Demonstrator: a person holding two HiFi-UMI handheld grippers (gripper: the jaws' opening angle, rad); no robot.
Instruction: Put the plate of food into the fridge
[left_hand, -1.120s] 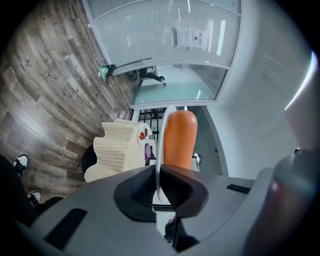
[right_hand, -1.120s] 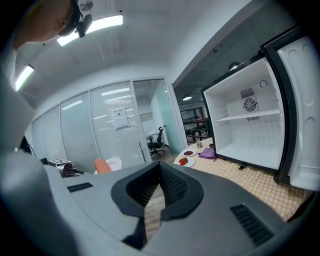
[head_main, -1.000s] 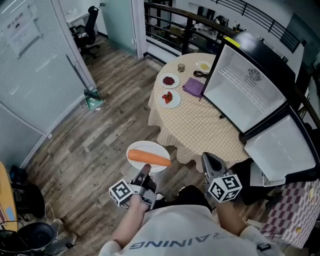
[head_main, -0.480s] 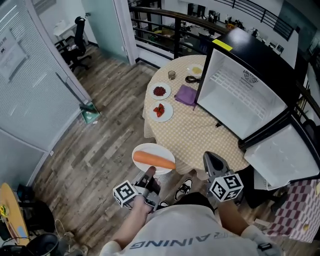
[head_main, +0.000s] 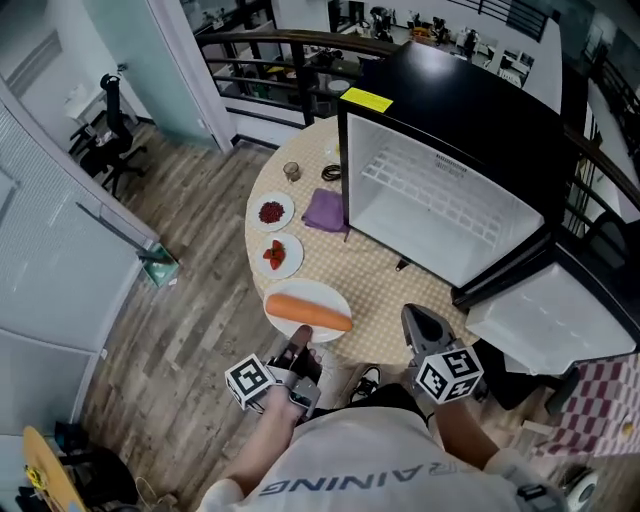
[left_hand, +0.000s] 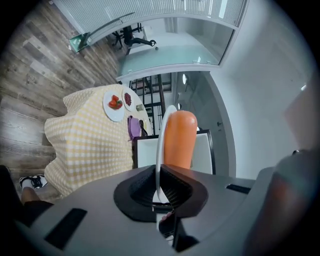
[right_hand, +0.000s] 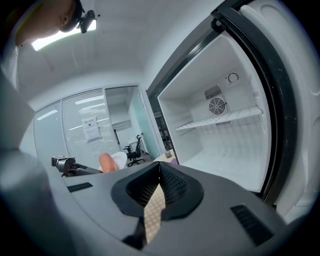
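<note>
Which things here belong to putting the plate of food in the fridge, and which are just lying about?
Job: plate, carrot on it, left gripper clamping its rim, open fridge.
Lying about: two small plates of red food, purple cloth, glass, office chair.

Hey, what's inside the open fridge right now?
Inside the fridge: one white wire shelf and a fan vent at the back, no food seen. The right gripper covers its lower near corner.
</note>
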